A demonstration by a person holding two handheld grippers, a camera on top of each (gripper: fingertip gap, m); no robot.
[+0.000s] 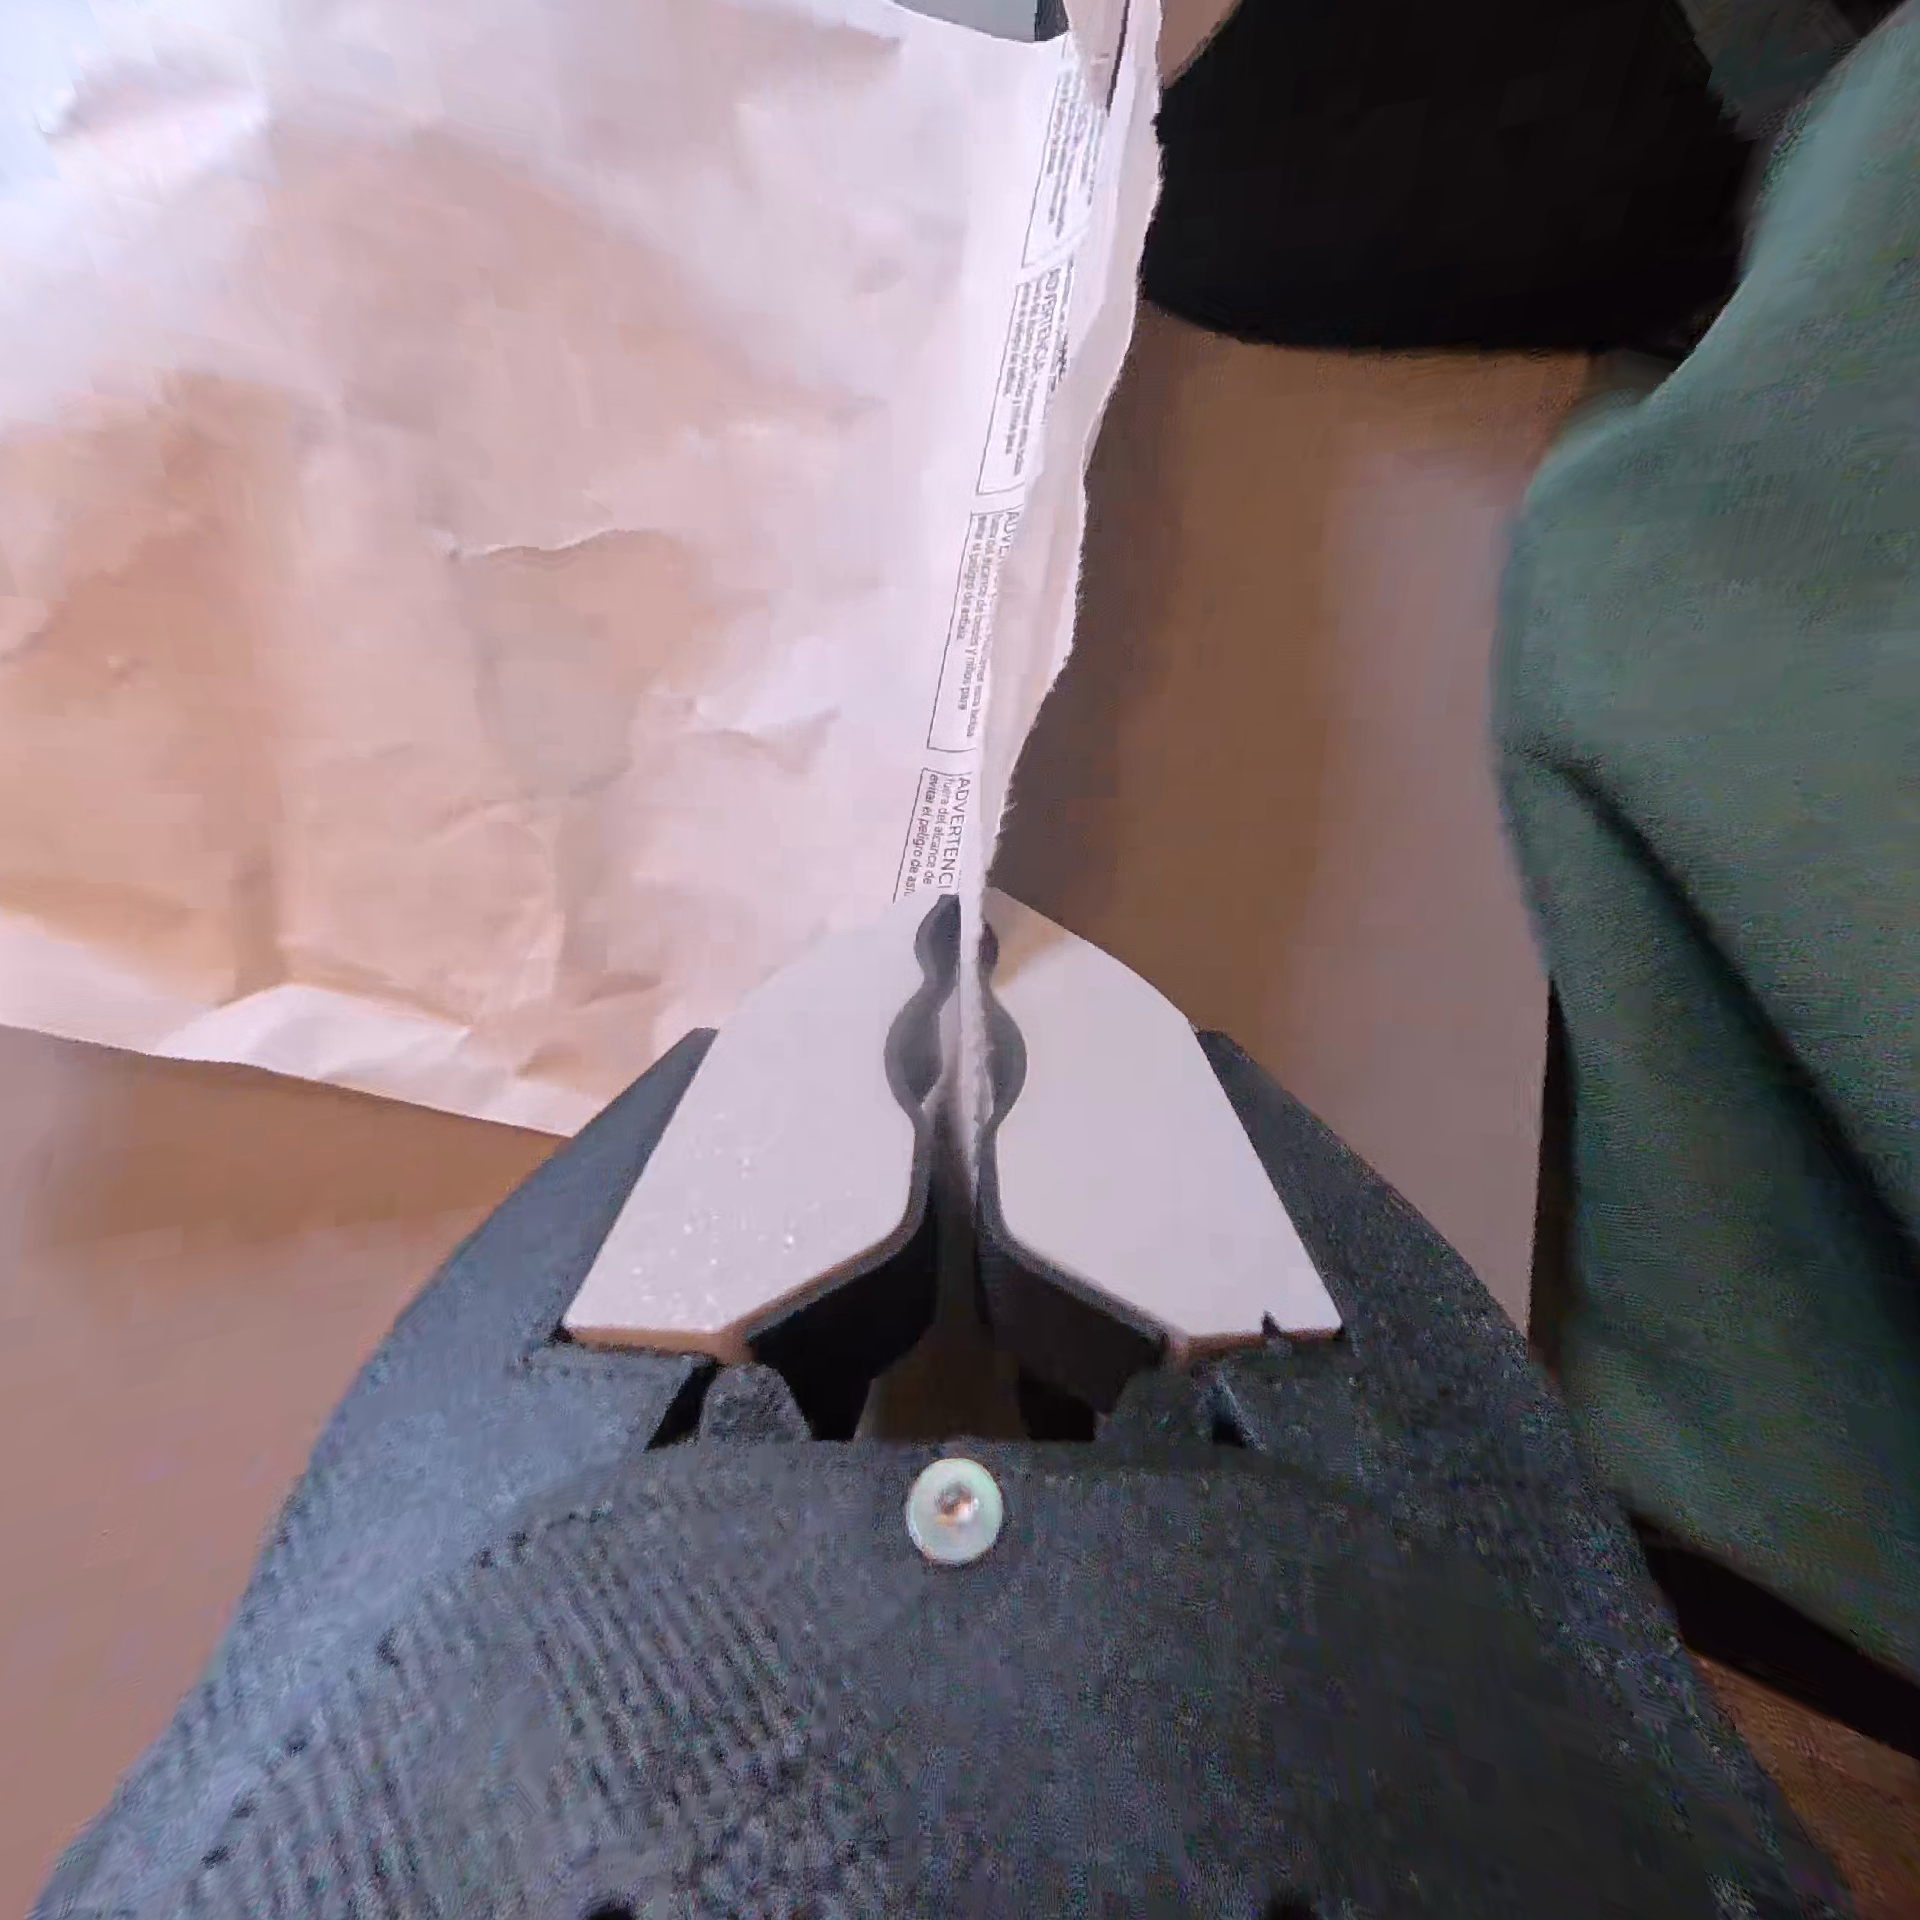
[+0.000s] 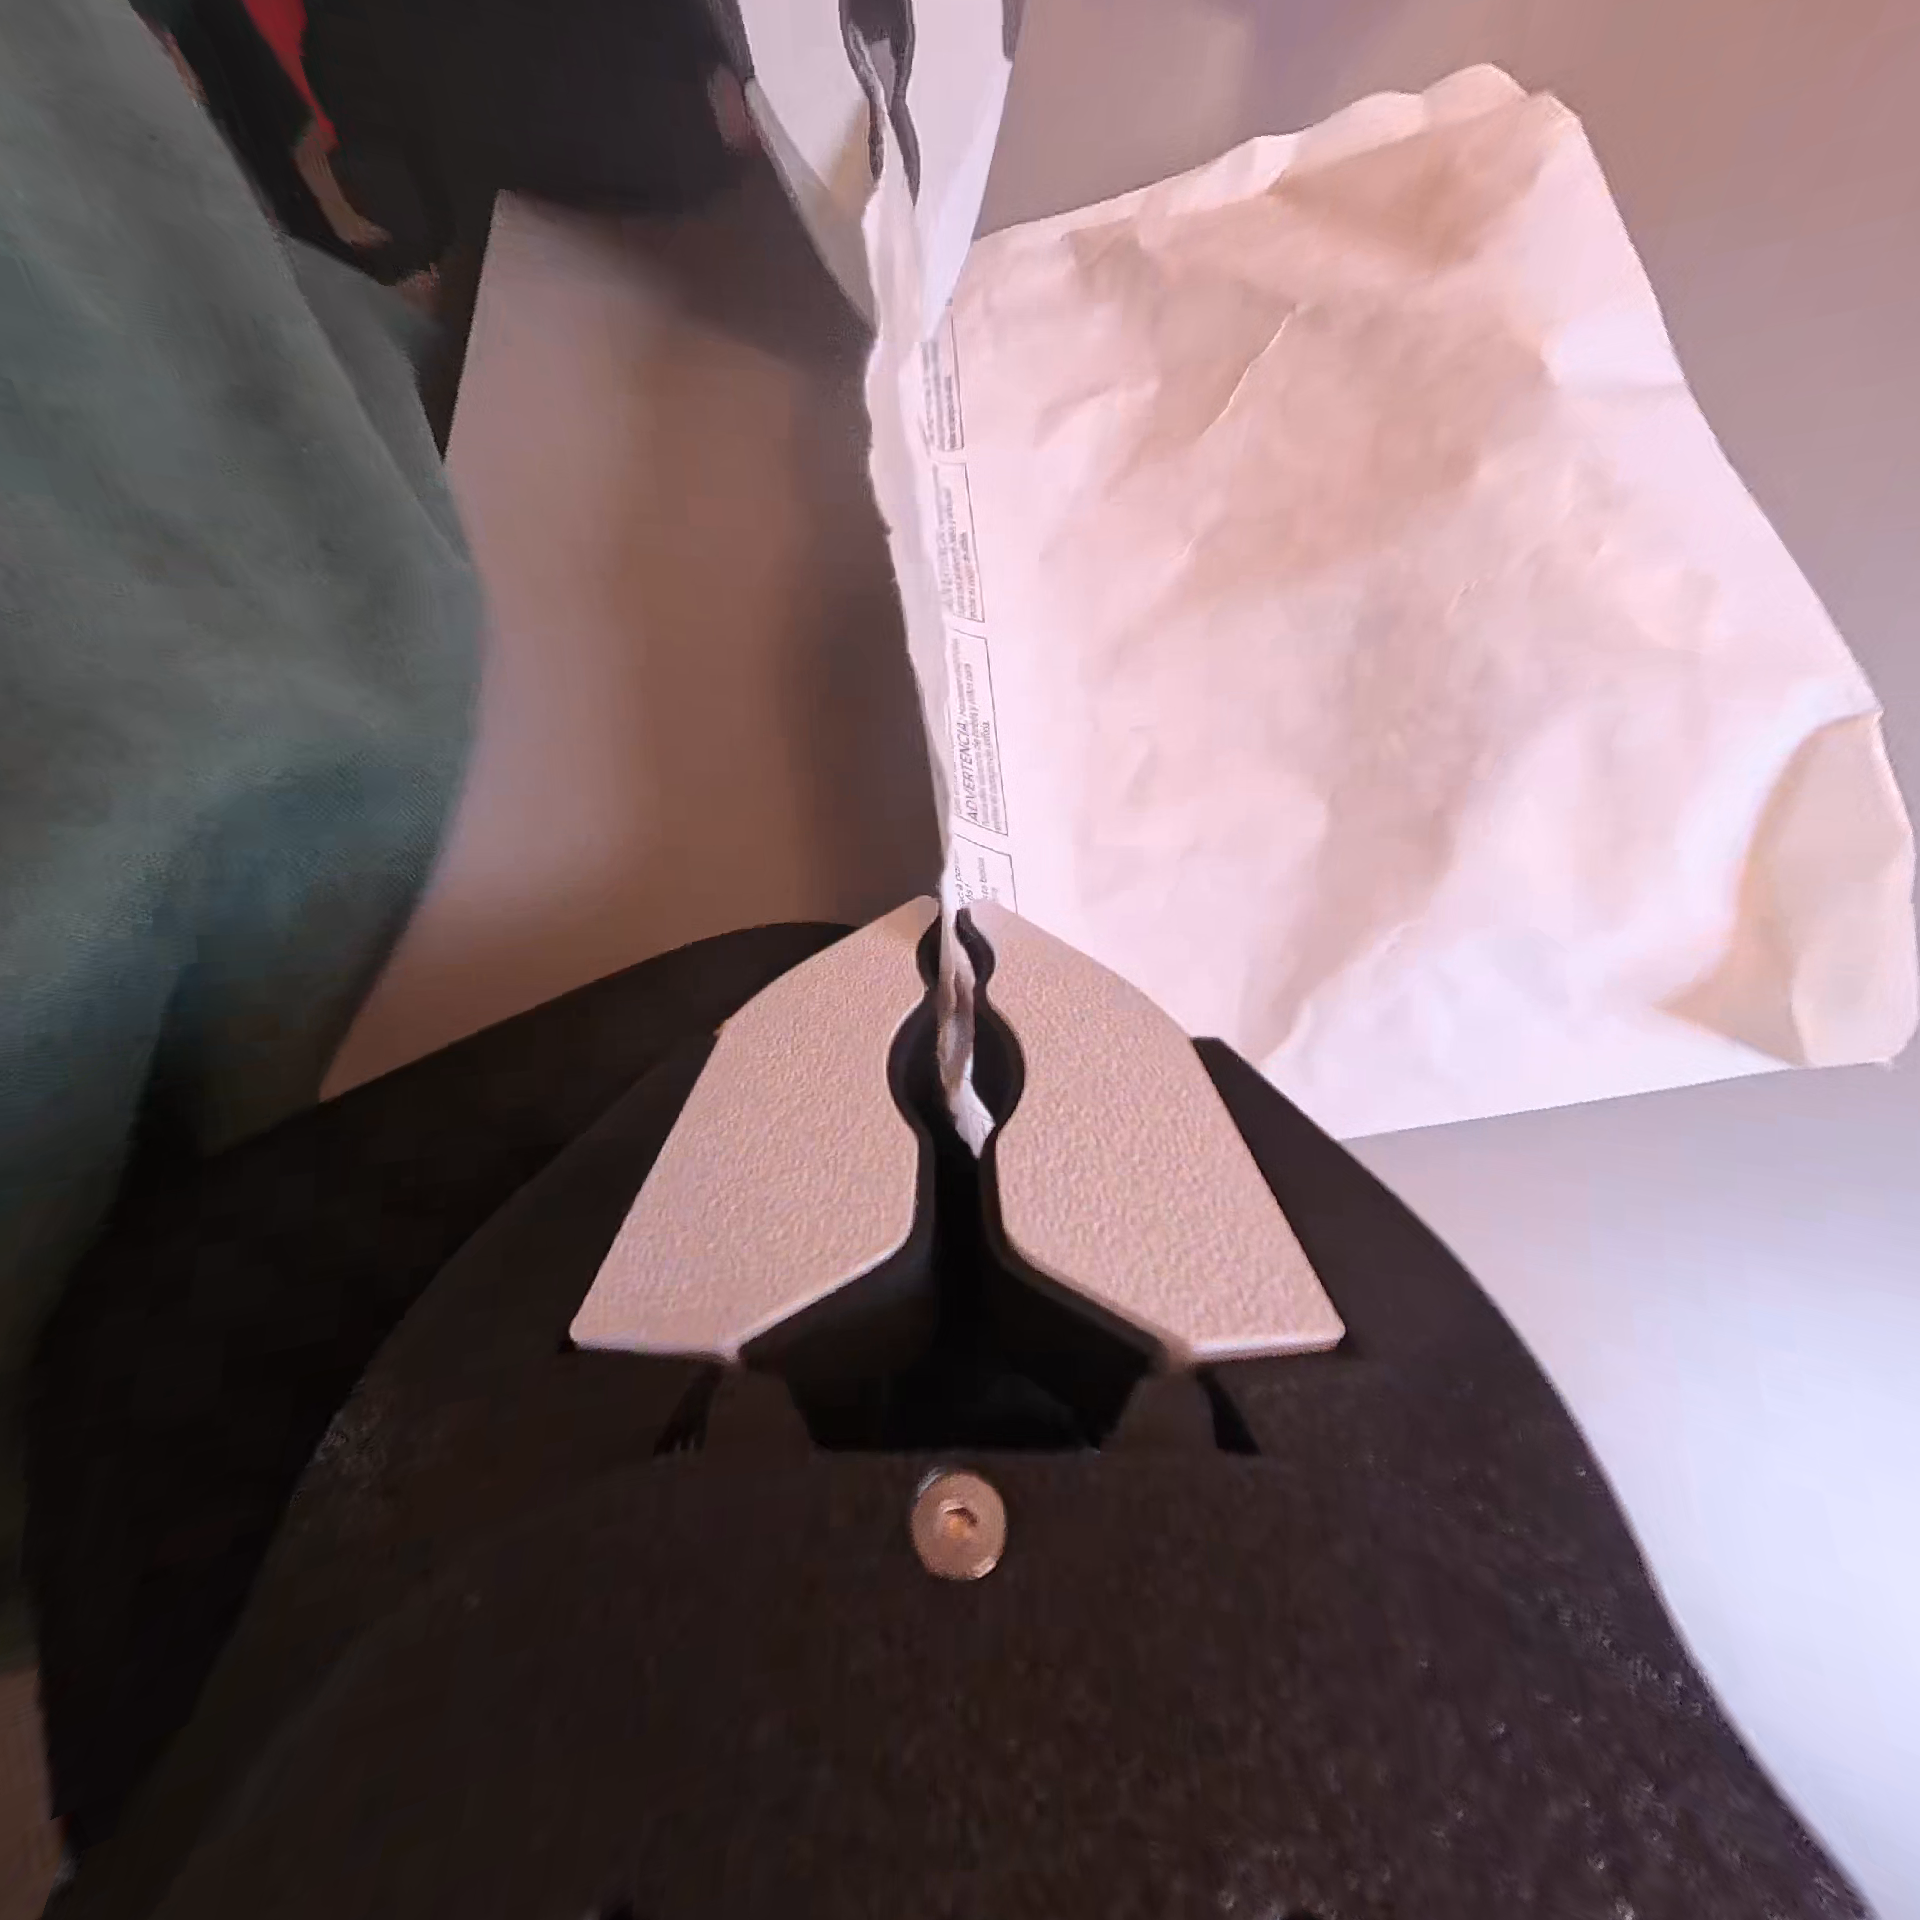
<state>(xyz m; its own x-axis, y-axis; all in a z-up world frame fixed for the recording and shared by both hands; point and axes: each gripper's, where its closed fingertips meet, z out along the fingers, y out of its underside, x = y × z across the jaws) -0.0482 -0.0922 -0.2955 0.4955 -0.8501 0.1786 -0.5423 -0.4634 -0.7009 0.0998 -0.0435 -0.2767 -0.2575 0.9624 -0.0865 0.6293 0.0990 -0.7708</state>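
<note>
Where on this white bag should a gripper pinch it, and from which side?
Probably the thin printed edge of the white bag, approached edge-on. That rim is flat enough to fit between shut jaws; both the left gripper and right gripper clamp it there.

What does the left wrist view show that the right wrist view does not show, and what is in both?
Only the left wrist view: the left gripper, shut on the white bag's printed edge.

Only the right wrist view: the right gripper, shut on that edge, the bag's crumpled far corner, and something red at top left.

Both: the bag, green fabric and the brown table.
</note>
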